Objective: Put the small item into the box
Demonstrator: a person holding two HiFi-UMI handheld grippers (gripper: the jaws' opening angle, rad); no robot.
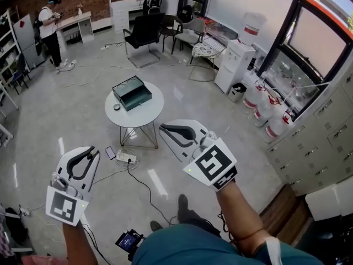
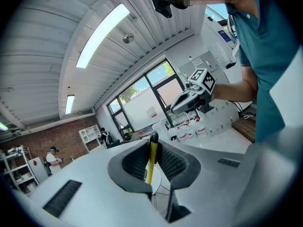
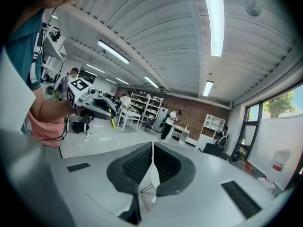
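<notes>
Grey floor (image 1: 66, 109) spreads below, with a round white tabletop (image 1: 146, 116) well ahead of both tools. On it sit a dark box (image 1: 132, 93) and a small round item (image 1: 117, 107) just beside the box. The left tool (image 1: 91, 154) clamps a thin yellow stick (image 2: 150, 161). The right tool (image 3: 152, 149) has its jaws pressed together, holding nothing.

A round white tabletop (image 1: 144, 114) on thin wire legs stands on the pale, glossy floor (image 1: 83, 115). 2 things lie on it: an open dark green box (image 1: 132, 93) near the middle, and a small round object (image 1: 117, 107) just beside the box, close to the tabletop's edge. On the floor by the table's legs lie a white power strip (image 1: 126, 158) and a phone (image 1: 110, 152), with a dark cable (image 1: 144, 186) trailing away from the strip.
</notes>
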